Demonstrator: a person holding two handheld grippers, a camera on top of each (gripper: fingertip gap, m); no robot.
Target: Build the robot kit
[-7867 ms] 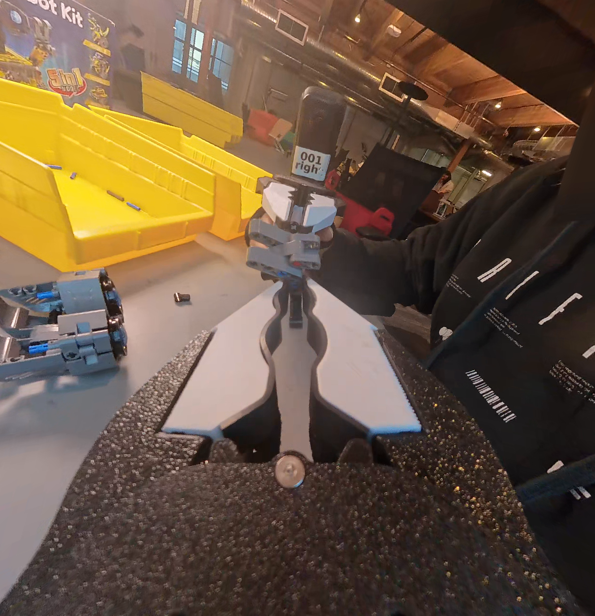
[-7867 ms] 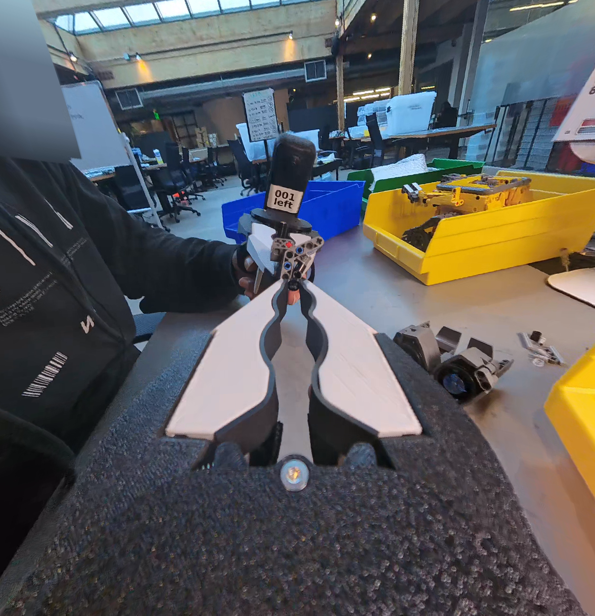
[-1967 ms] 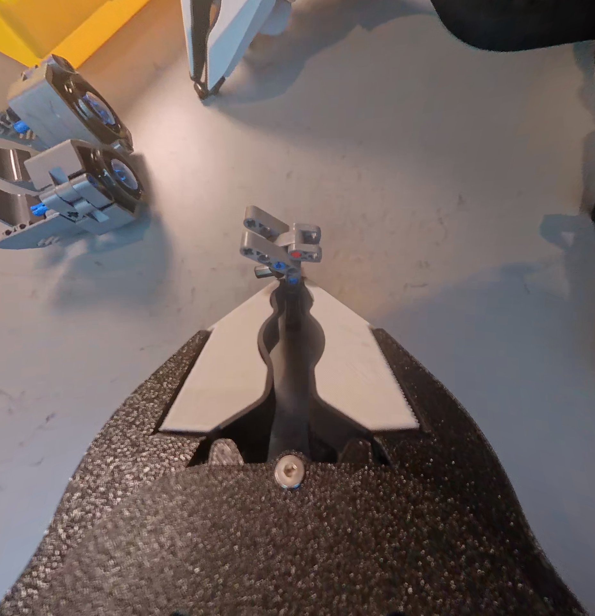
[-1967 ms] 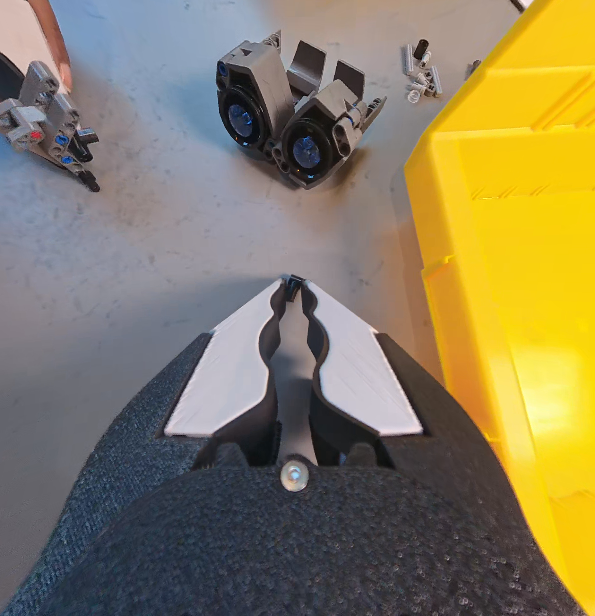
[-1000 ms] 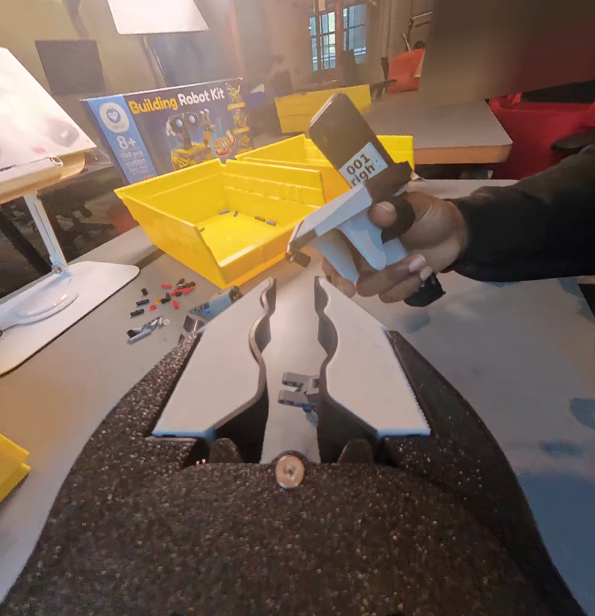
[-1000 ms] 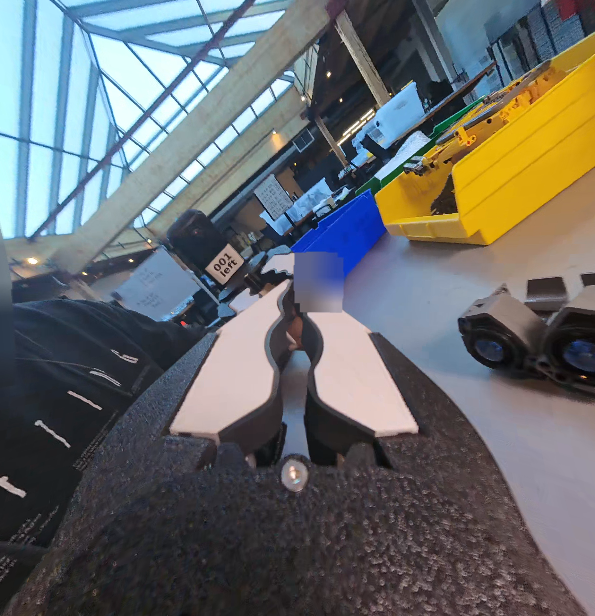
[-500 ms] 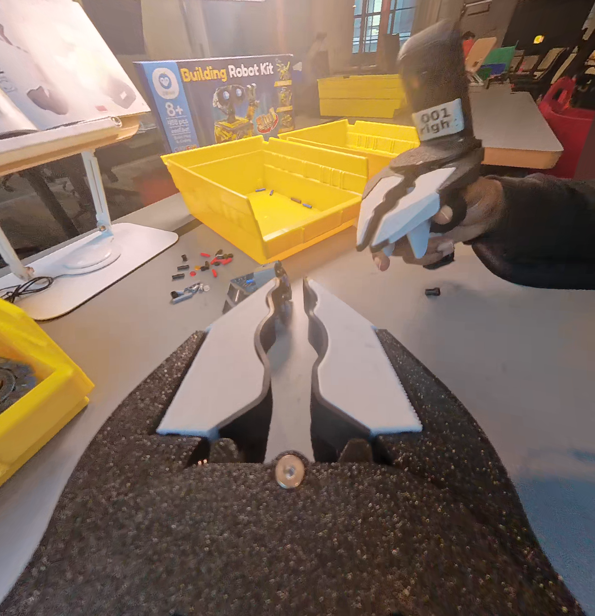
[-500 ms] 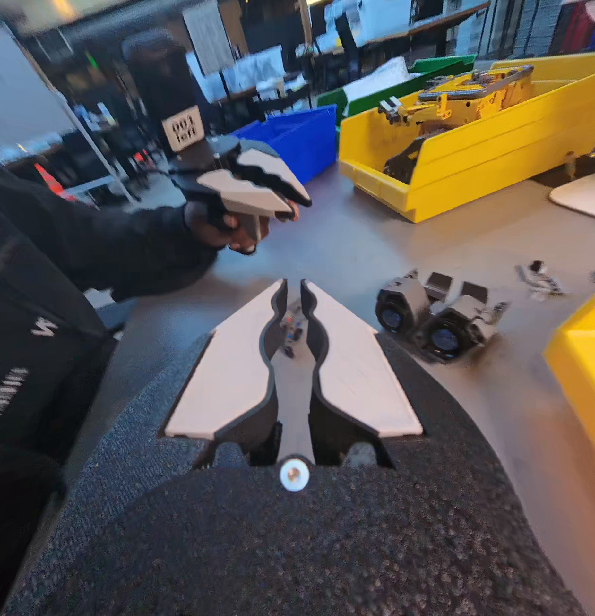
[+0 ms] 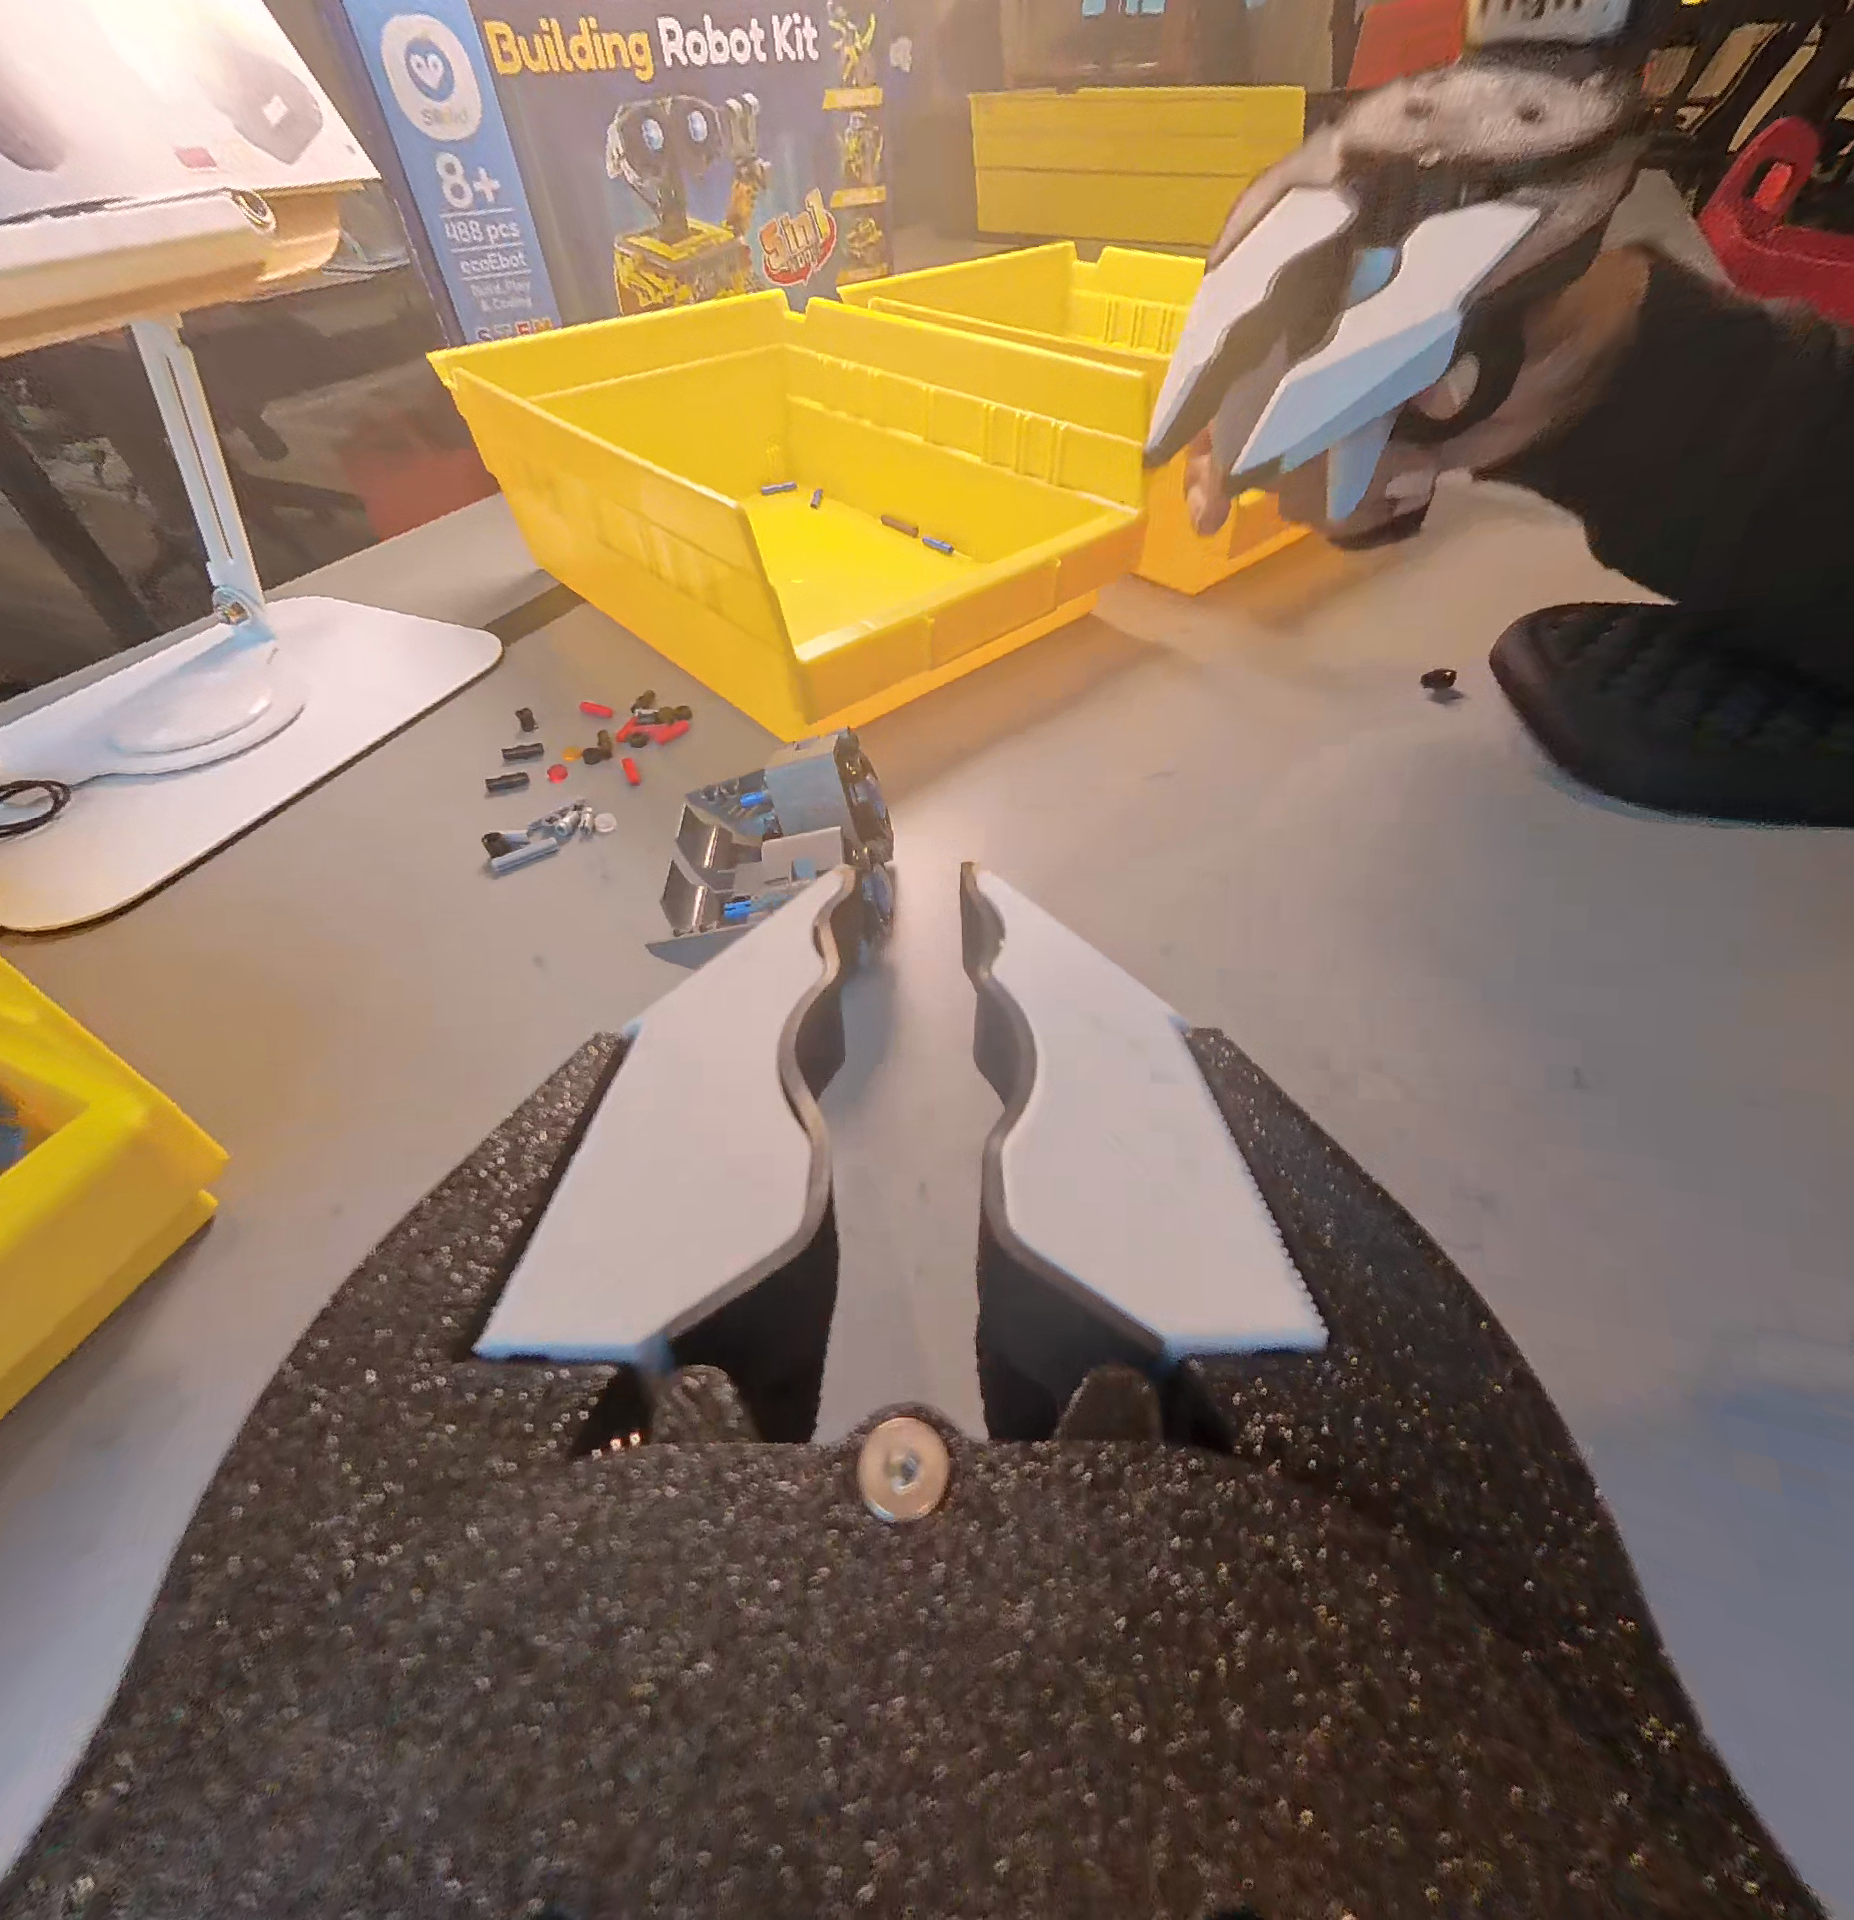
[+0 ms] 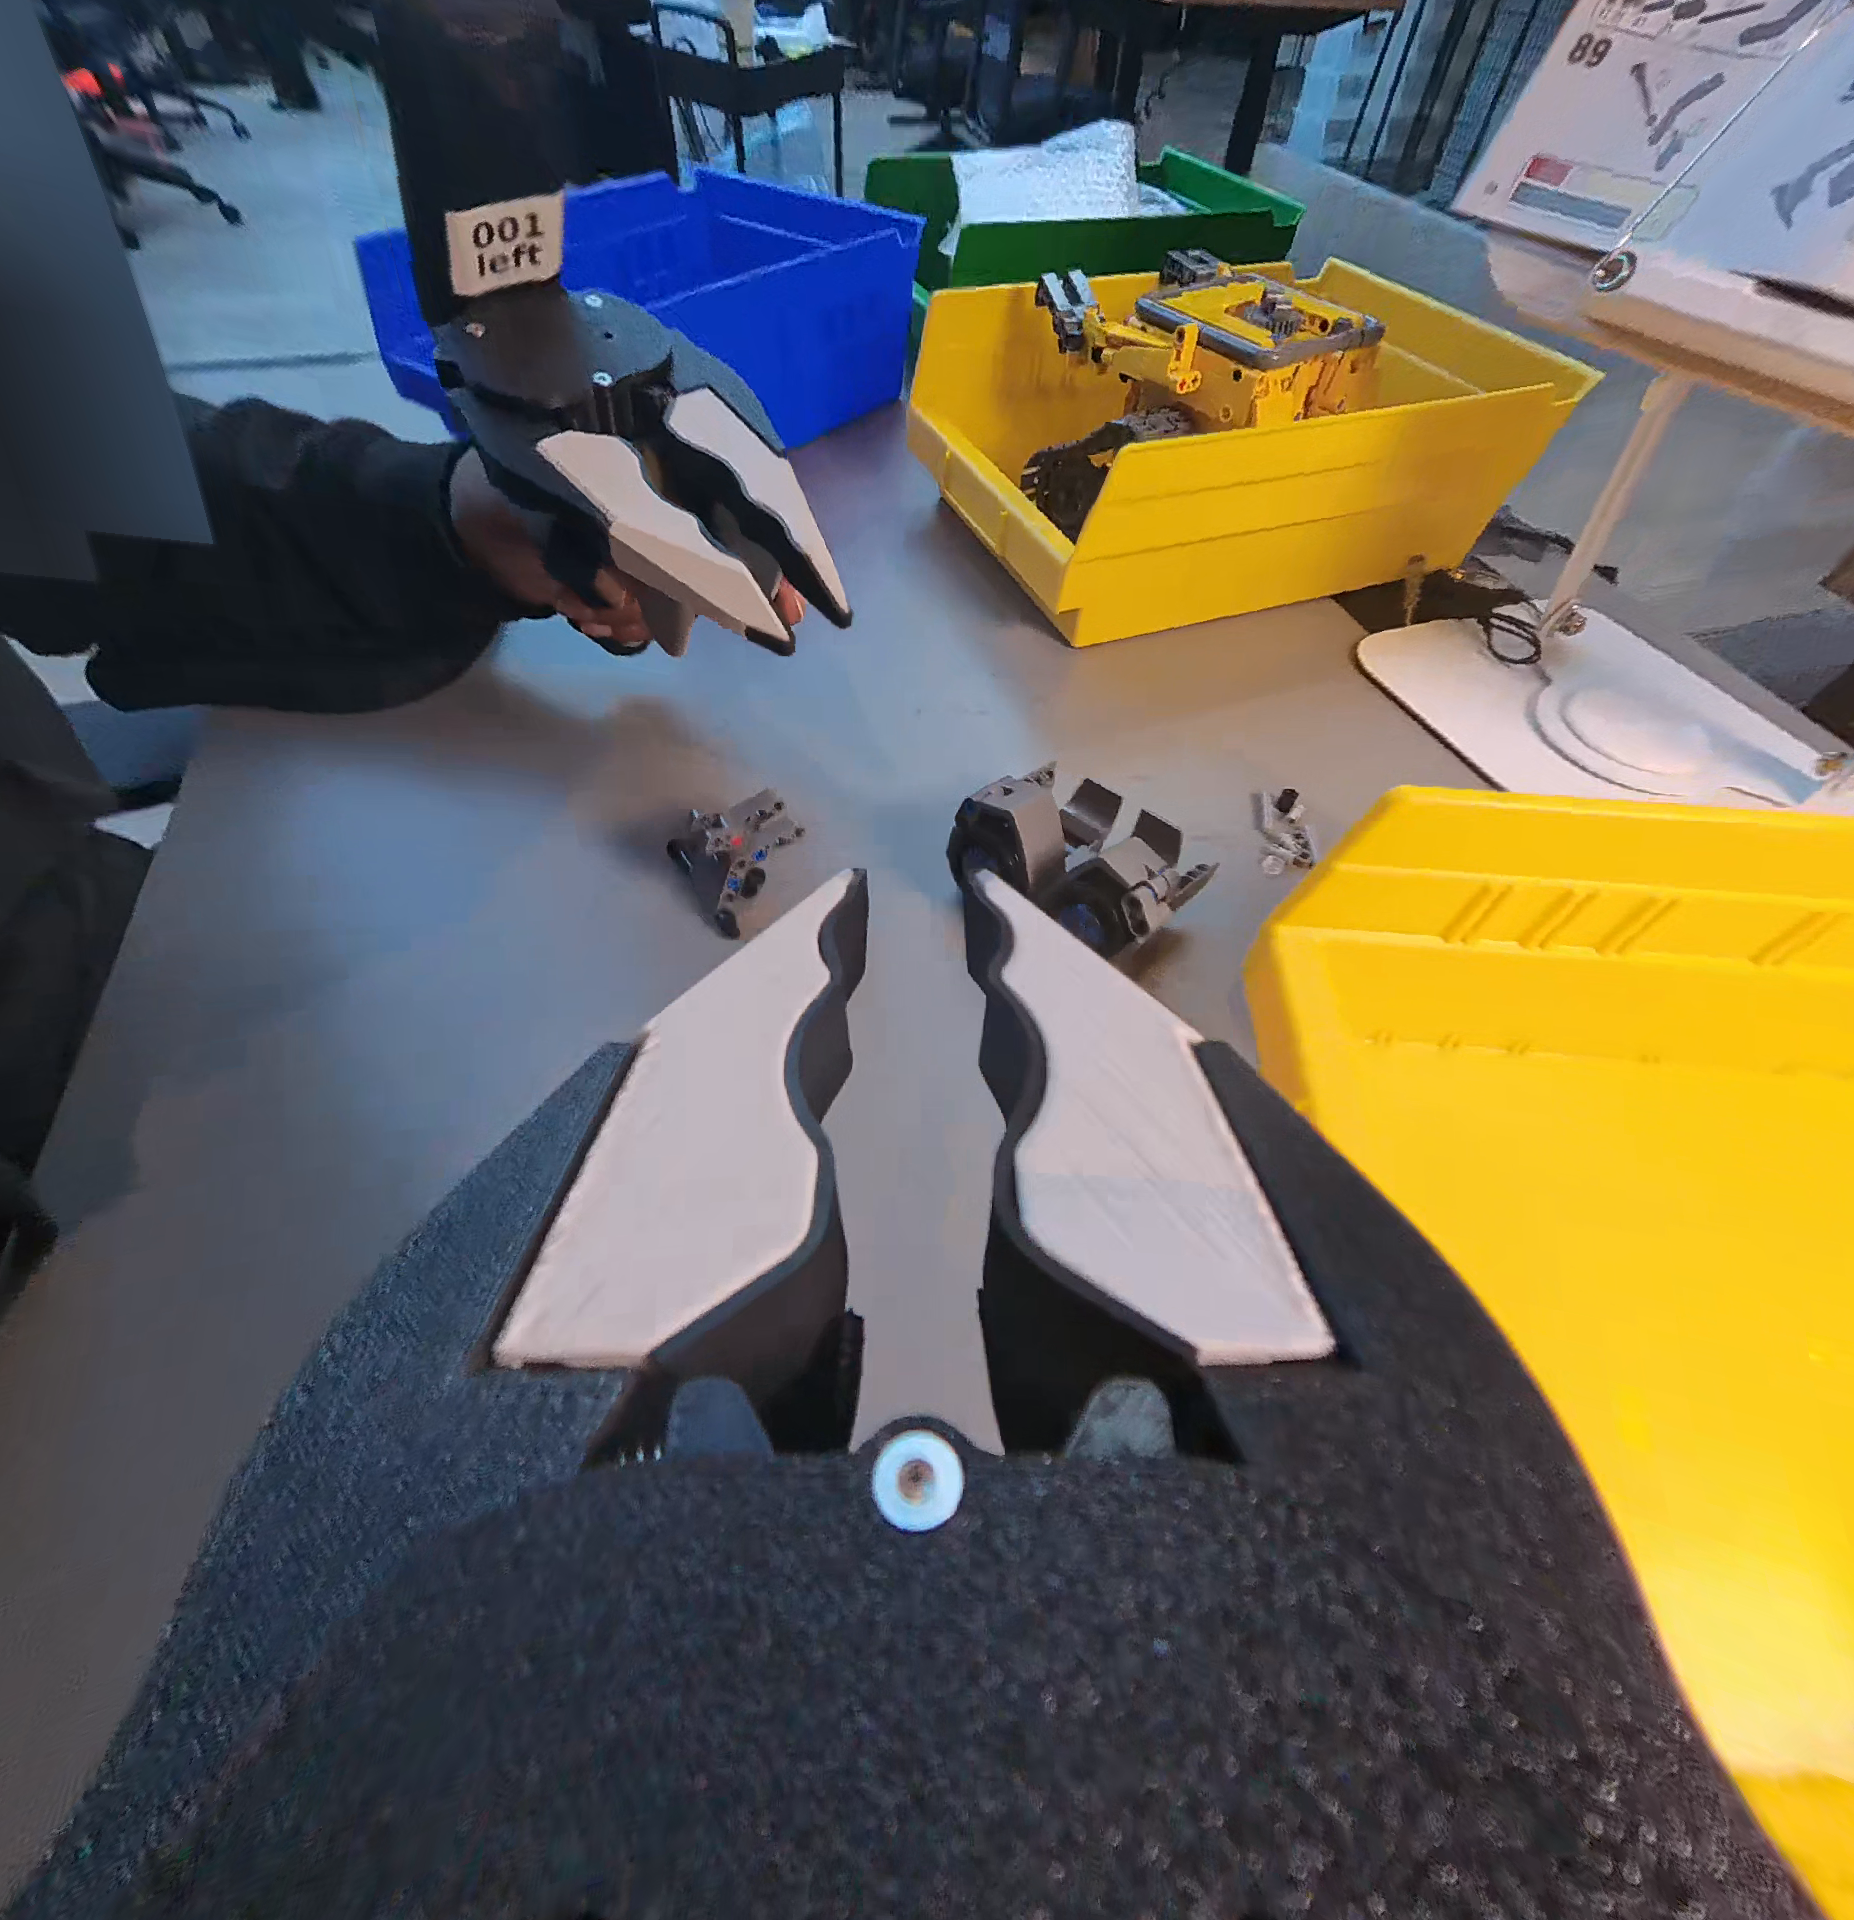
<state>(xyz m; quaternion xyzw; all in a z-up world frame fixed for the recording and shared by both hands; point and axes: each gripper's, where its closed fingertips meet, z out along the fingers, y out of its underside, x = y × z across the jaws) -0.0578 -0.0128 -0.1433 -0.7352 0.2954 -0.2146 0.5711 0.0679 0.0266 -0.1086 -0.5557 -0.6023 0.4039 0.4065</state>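
Right wrist view: the right hand-held gripper (image 10: pixel 912 883) is held parted and empty above the worktop (image 10: pixel 383 987); a small grey assembly (image 10: pixel 734 847) lies just ahead-left, a twin-motor block (image 10: pixel 1079 862) ahead-right. The left hand-held gripper (image 10: pixel 809 613), likewise parted, is seen farther off.

On the grey table (image 10: pixel 383 987) lie 2 grey brick assemblies: a small one with blue and red pins (image 10: pixel 734 854) to the left, and a larger one with 2 round black housings (image 10: pixel 1079 864) just right of it. Loose red and black pins (image 9: pixel 590 738) sit near an open yellow bin (image 9: pixel 798 520). Far right, another yellow bin (image 10: pixel 1266 540) holds a yellow tracked robot model (image 10: pixel 1214 353); blue (image 10: pixel 757 281) and green (image 10: pixel 1089 234) bins stand behind it.
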